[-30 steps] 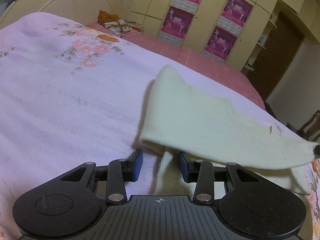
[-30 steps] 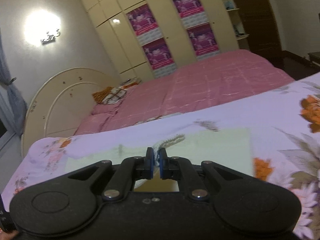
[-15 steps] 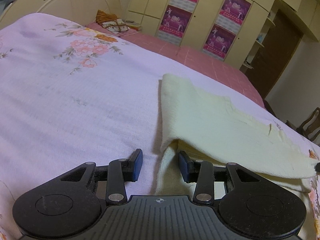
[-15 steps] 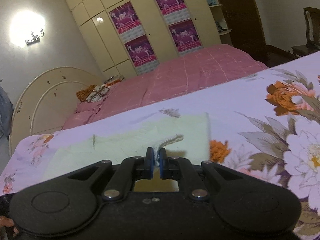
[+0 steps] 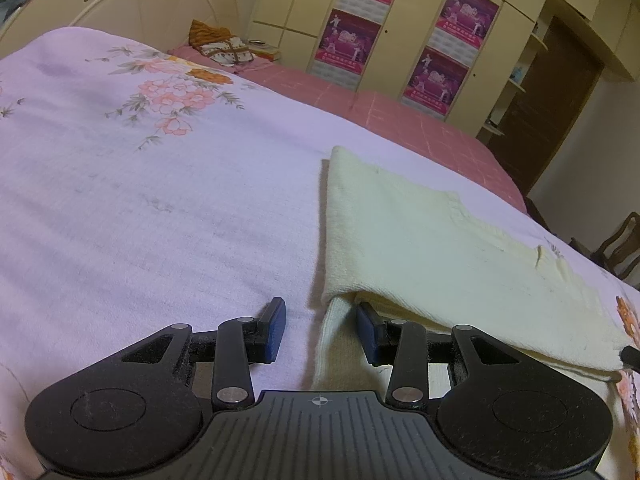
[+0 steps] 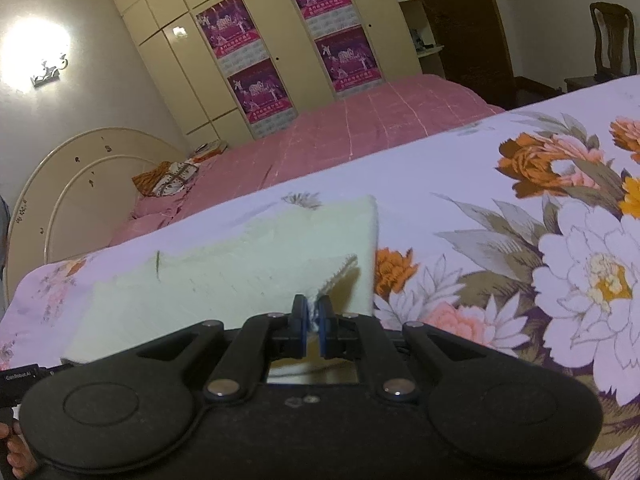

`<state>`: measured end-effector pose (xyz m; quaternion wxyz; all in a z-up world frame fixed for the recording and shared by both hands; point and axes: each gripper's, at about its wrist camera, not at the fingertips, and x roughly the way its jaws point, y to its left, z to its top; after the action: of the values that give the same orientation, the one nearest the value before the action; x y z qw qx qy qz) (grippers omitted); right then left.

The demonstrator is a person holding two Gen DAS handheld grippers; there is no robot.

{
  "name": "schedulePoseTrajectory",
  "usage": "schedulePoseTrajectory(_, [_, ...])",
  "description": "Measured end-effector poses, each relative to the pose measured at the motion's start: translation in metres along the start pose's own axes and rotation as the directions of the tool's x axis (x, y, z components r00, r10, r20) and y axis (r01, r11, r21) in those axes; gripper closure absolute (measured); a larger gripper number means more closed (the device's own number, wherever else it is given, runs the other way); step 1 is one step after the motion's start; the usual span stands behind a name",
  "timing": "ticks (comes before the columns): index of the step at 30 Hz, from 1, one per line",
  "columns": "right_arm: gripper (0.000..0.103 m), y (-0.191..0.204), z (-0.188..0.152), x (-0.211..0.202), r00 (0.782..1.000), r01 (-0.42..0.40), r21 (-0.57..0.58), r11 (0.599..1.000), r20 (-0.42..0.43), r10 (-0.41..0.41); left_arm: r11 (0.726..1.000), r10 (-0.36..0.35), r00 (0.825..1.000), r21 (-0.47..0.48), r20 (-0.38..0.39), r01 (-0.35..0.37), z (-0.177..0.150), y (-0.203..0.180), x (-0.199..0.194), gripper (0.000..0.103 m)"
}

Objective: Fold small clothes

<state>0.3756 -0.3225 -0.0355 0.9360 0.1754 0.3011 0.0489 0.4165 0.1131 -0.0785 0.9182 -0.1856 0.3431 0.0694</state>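
A cream knitted garment (image 5: 432, 248) lies folded over itself on the lilac flowered bedsheet (image 5: 160, 200). My left gripper (image 5: 320, 330) is open and low at the garment's near left corner, with the lower layer's edge between its jaws. My right gripper (image 6: 313, 320) is shut on a ribbed corner of the same garment (image 6: 224, 280) and holds it just above the folded layers.
A pink quilted bed (image 5: 380, 116) lies beyond the sheet, with a patterned bundle (image 5: 224, 46) by the cream headboard (image 5: 132, 4). Cream wardrobes with purple posters (image 6: 256, 80) stand behind. A wooden chair (image 6: 612, 40) stands at far right.
My right gripper has carried the upper layer leftward and down, so it now lies flat over the lower layer. My left gripper stayed open and in place.
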Motion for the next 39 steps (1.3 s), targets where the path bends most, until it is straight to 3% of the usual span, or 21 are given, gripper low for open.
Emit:
schedulePoseTrajectory(11, [0.097, -0.011, -0.01, 0.007, 0.999, 0.029, 0.013, 0.999, -0.036, -0.028, 0.999, -0.01, 1.0, 0.034, -0.01, 0.011, 0.002, 0.001, -0.002, 0.062])
schedulePoseTrajectory(13, [0.096, -0.014, -0.01, 0.006, 0.999, 0.033, 0.033, 0.999, -0.033, -0.032, 0.997, 0.019, 0.997, 0.07, 0.071, -0.024, 0.004, -0.001, -0.025, 0.062])
schedulePoseTrajectory(14, [0.088, -0.014, -0.007, 0.001, 0.999, 0.034, 0.039, 0.999, -0.019, -0.033, 0.994, 0.009, 0.992, 0.106, 0.127, -0.022, 0.005, -0.007, -0.036, 0.062])
schedulePoseTrajectory(16, [0.081, -0.011, -0.002, -0.013, 1.0, -0.004, 0.027, 1.0, 0.024, 0.004, 0.989, -0.068, 0.987, 0.141, 0.146, 0.048, 0.01, -0.021, -0.041, 0.062])
schedulePoseTrajectory(18, [0.082, -0.001, 0.0, -0.014, 0.999, -0.007, -0.032, 0.999, 0.034, 0.009, 0.979, -0.11, 0.989, 0.181, 0.098, 0.091, 0.012, -0.037, -0.026, 0.062])
schedulePoseTrajectory(23, [0.086, 0.016, -0.004, 0.019, 0.998, 0.035, -0.104, 0.994, -0.055, -0.041, 0.977, -0.116, 0.993, 0.175, -0.032, 0.12, 0.001, -0.045, 0.014, 0.062])
schedulePoseTrajectory(26, [0.094, 0.016, -0.009, 0.024, 0.994, 0.069, -0.155, 0.985, -0.072, -0.081, 0.975, -0.149, 0.988, 0.16, -0.039, 0.154, 0.001, -0.035, 0.012, 0.062])
schedulePoseTrajectory(28, [0.094, 0.017, -0.006, 0.02, 0.994, 0.065, -0.152, 0.986, -0.074, -0.077, 0.977, -0.16, 0.987, 0.144, 0.027, 0.155, 0.013, -0.03, 0.007, 0.062])
schedulePoseTrajectory(30, [0.081, 0.017, 0.001, 0.015, 0.998, 0.052, -0.132, 0.99, -0.028, -0.056, 0.979, -0.151, 0.985, 0.149, 0.082, 0.137, 0.028, -0.029, 0.009, 0.062])
schedulePoseTrajectory(32, [0.081, 0.017, 0.008, 0.02, 0.999, 0.041, -0.118, 0.992, -0.008, -0.043, 0.978, -0.161, 0.983, 0.147, 0.086, 0.147, 0.045, -0.033, 0.025, 0.062])
schedulePoseTrajectory(36, [0.083, 0.024, 0.018, 0.043, 0.999, 0.044, -0.132, 0.99, -0.017, -0.047, 0.967, -0.15, 0.988, 0.212, 0.037, 0.139, 0.067, -0.049, 0.069, 0.062])
schedulePoseTrajectory(39, [0.085, 0.03, 0.018, 0.06, 0.998, 0.046, -0.167, 0.985, -0.033, -0.052, 0.966, -0.097, 0.995, 0.241, -0.006, 0.096, 0.075, -0.051, 0.102, 0.062])
